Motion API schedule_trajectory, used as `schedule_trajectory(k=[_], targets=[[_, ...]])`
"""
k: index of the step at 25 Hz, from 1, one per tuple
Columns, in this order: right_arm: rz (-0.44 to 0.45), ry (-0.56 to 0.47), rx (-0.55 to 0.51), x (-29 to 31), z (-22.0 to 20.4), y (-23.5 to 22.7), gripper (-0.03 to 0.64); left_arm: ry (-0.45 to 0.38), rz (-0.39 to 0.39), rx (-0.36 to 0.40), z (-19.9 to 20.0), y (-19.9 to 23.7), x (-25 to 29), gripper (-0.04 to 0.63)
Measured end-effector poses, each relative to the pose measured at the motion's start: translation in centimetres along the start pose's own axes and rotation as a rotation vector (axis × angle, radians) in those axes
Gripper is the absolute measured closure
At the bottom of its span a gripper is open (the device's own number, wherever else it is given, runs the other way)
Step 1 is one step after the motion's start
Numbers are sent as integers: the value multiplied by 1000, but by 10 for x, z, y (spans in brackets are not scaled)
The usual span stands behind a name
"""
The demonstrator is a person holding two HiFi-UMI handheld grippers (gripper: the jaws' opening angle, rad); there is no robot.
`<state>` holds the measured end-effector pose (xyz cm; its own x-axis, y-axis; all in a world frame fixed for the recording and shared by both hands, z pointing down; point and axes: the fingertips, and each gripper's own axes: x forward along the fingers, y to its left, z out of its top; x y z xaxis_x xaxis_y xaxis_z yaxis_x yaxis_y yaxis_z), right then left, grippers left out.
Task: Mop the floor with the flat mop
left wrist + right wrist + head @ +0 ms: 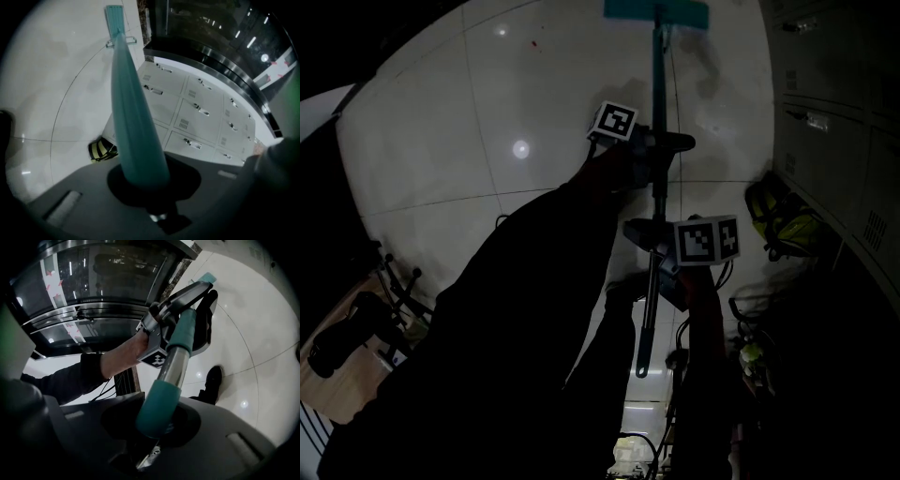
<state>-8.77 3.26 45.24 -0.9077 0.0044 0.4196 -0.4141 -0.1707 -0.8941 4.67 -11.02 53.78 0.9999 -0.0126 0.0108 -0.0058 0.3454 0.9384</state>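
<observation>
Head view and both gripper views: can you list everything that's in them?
flat mop: one, teal head and grips on a metal shaft, its head on the floor at the top of the head view
floor: white glossy tiles
lockers: one bank, pale grey, along the right side
striped object: one, yellow and black, on the floor by the lockers; can't tell what it is
dark gear: lower left, too dim to name
shoe: one, black, on the floor
left gripper: dark grey, shut on the shaft, nearer the mop head
right gripper: dark grey, shut on the shaft, nearer the person
hand: one seen, dark sleeve, holding the left gripper
</observation>
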Motion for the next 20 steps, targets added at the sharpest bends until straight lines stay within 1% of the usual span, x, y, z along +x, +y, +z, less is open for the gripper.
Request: schedule_trajectory(k=[3, 7, 10, 14, 17, 20], targets=[[-27, 39, -23, -7, -53, 1, 515, 33, 16, 9, -50, 5, -3, 538], [-79, 110, -52, -18, -149, -5, 515, 59, 29, -13, -142, 20, -6, 540], [-93, 152, -49, -23, -228, -9, 515, 66, 44, -58, -220, 41, -10, 540], [-87, 181, -20, -29, -324, -21, 515, 70, 63, -111, -315, 77, -9, 540], [-78, 184, 6, -32, -383, -33, 514, 79, 58, -146, -374, 101, -3, 540], [-84, 195, 21, -34, -432, -43, 511, 86, 37, -176, -423, 120, 1, 538]])
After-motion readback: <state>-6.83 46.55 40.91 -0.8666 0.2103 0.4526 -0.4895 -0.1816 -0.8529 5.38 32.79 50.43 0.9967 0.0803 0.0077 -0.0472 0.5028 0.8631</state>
